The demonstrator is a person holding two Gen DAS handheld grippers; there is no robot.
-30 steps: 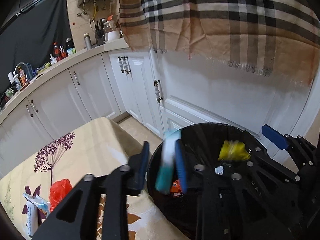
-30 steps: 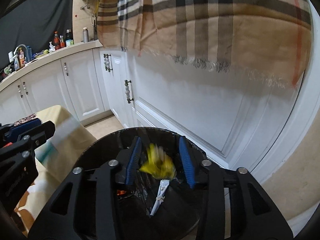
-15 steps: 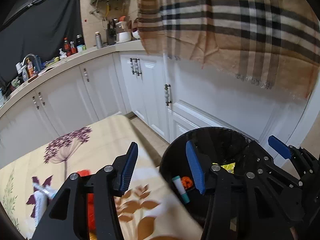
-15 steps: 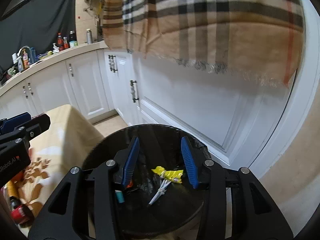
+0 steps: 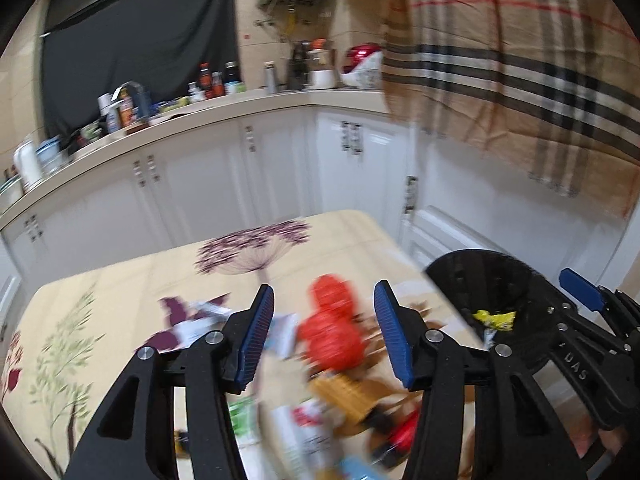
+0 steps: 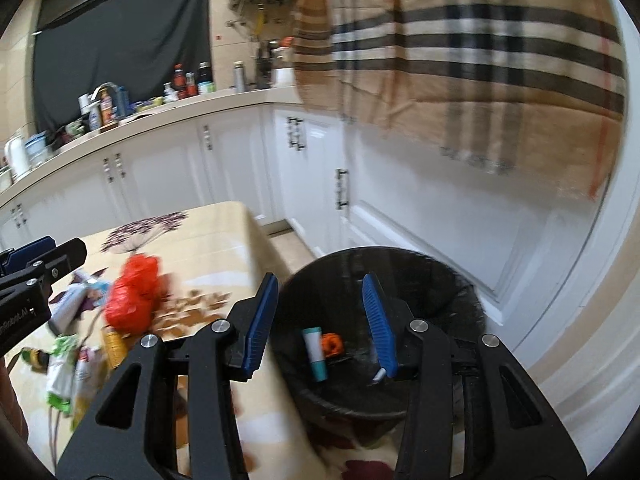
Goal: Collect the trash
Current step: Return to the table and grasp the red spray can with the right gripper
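My left gripper (image 5: 324, 336) is open and empty above the floral table (image 5: 120, 288), with a crumpled red bag (image 5: 334, 328) between its fingers beyond the tips. Blurred wrappers and packets (image 5: 304, 428) lie below it. My right gripper (image 6: 318, 320) is open and empty over the near rim of the black trash bin (image 6: 460, 292). Inside the bin lie a teal tube (image 6: 315, 354) and an orange scrap (image 6: 333, 344). In the left wrist view the bin (image 5: 500, 272) holds a yellow wrapper (image 5: 494, 319). The red bag (image 6: 134, 292) also shows in the right wrist view.
White cabinets (image 5: 240, 184) and a cluttered counter (image 5: 160, 108) run behind the table. A plaid cloth (image 6: 480, 52) hangs over the white door above the bin. More litter (image 6: 68, 364) lies on the table's left side. The bin stands right of the table edge.
Both grippers let go of their trash into the bin: the teal tube from the left, the yellow wrapper from the right. Both have swung left, the left one now over the table.
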